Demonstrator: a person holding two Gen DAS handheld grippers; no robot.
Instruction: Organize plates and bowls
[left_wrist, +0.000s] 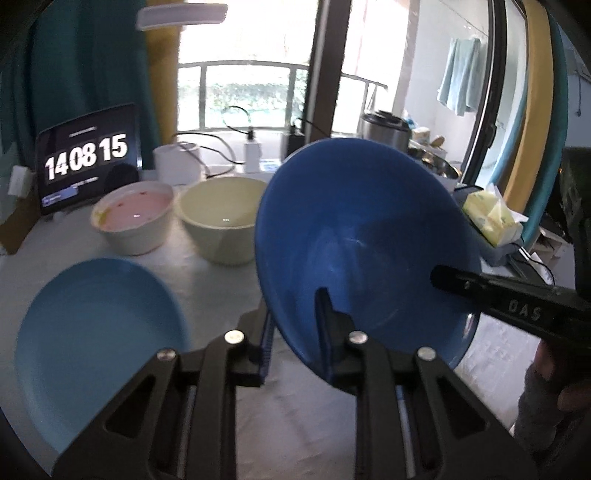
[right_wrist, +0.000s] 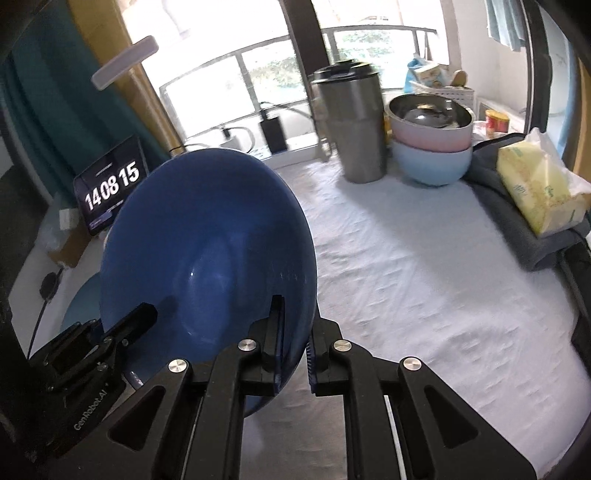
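The worktop (right_wrist: 424, 266), spread with a white, faintly ribbed cloth, carries everything else. Above it a dark blue plate (left_wrist: 362, 236), round, glossy and shallow-dished, is held tilted up off the cloth, its hollow face towards both cameras. The left claw (left_wrist: 295, 332) is clamped on the plate's lower rim, one finger inside the dish and one behind it; the right claw (right_wrist: 295, 332) is likewise closed on the rim at the plate's other side, pinching the edge between its pads. Left of the dark blue plate a light blue plate (left_wrist: 99, 339) lies flat on the cloth. Beyond the dark blue plate stand two deep round bowls side by side, a pale cream bowl (left_wrist: 221, 218) and a white bowl with a pink inside (left_wrist: 135, 218). Further right of the dark blue plate, a pink bowl (right_wrist: 432, 129) with a shiny metal lining is nested in a light blue bowl (right_wrist: 432, 166), beside a steel tumbler (right_wrist: 351, 122).
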